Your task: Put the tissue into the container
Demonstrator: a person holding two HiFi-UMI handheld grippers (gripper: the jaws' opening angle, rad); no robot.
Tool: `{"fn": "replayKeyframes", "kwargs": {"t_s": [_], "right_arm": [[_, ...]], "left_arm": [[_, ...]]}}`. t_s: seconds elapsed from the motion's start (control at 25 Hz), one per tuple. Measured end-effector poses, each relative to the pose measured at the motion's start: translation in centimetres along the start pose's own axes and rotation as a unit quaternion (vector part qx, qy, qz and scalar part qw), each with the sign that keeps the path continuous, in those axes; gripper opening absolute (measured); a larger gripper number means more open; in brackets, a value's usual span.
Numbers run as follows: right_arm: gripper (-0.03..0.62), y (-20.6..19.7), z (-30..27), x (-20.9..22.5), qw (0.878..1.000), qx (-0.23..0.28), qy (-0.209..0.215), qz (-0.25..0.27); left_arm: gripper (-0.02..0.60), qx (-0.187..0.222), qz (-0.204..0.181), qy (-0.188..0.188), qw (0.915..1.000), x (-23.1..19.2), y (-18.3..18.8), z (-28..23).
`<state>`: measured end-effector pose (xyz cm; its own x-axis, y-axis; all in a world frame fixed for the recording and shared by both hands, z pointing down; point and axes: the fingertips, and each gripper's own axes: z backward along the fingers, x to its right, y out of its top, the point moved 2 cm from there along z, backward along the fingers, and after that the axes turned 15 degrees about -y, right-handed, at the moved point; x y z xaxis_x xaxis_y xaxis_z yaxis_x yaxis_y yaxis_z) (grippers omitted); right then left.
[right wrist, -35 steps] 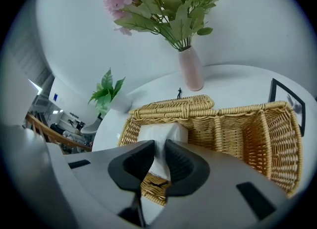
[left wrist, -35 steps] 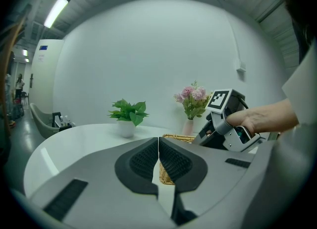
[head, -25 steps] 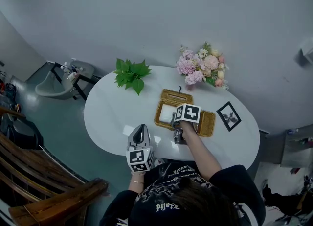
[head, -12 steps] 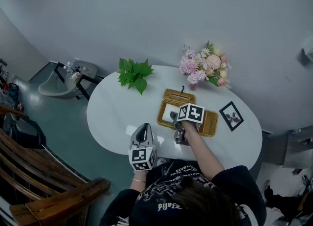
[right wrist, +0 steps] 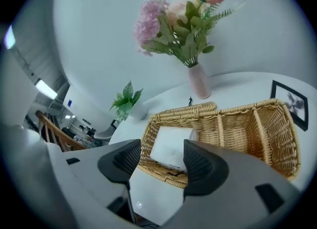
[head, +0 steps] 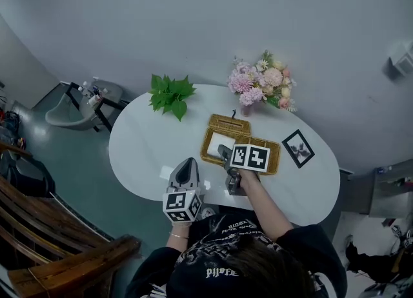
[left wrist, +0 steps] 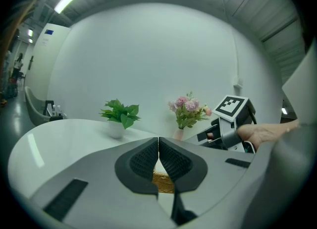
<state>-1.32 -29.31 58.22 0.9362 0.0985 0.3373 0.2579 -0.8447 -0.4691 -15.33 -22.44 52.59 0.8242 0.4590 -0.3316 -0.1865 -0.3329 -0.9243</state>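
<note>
The white tissue pack (right wrist: pixel 171 143) lies in the left compartment of the wicker basket (right wrist: pixel 270 134). The head view shows the tissue (head: pixel 216 142) in the basket (head: pixel 274 161) at the table's middle. My right gripper (right wrist: pixel 162 156) hovers just above and in front of that compartment. Its jaws have just been opening and stand wide, with nothing pressed between the pads. In the head view the right gripper (head: pixel 224 153) is at the basket's near edge. My left gripper (left wrist: pixel 158 148) is shut and empty, held over the table's near left edge (head: pixel 186 173).
A pink flower vase (head: pixel 261 87) and a green potted plant (head: pixel 169 93) stand at the back of the white oval table (head: pixel 142 155). A picture frame (head: pixel 297 148) lies right of the basket. The woven lid (head: pixel 229 122) sits behind it. A wooden chair (head: pixel 64 245) is at the lower left.
The right gripper has lifted and drawn back a little from the basket's left compartment, and the tissue stays lying there. The left gripper has hardly moved.
</note>
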Motion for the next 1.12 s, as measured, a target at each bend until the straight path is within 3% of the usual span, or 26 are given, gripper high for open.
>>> {"fn": "replayKeyframes", "kwargs": {"t_s": [0.32, 0.56, 0.76, 0.96, 1.12], "right_arm": [[0.267, -0.2, 4.6, -1.4, 0.992, 0.1, 0.019, 0.069], [0.267, 0.6, 9.4, -2.6, 0.974, 0.194, 0.003, 0.121], [0.267, 0.0, 11.6, -1.7, 0.959, 0.253, -0.022, 0.125], [0.267, -2.3, 12.1, -0.4, 0.952, 0.274, -0.05, 0.128], [0.267, -4.3, 11.8, 0.6, 0.953, 0.268, -0.066, 0.126]], "left_arm": [[0.026, 0.001, -0.009, -0.016, 0.9998, 1.6, -0.2, 0.9], [0.026, 0.002, -0.017, -0.032, 0.9993, 2.9, -0.4, 1.6], [0.026, 0.015, -0.026, -0.031, 0.9991, 3.3, 0.1, 2.2], [0.026, 0.023, -0.026, -0.033, 0.9989, 4.1, -0.3, 2.9], [0.026, 0.018, -0.033, -0.036, 0.9986, 4.6, -1.1, 3.5]]}}
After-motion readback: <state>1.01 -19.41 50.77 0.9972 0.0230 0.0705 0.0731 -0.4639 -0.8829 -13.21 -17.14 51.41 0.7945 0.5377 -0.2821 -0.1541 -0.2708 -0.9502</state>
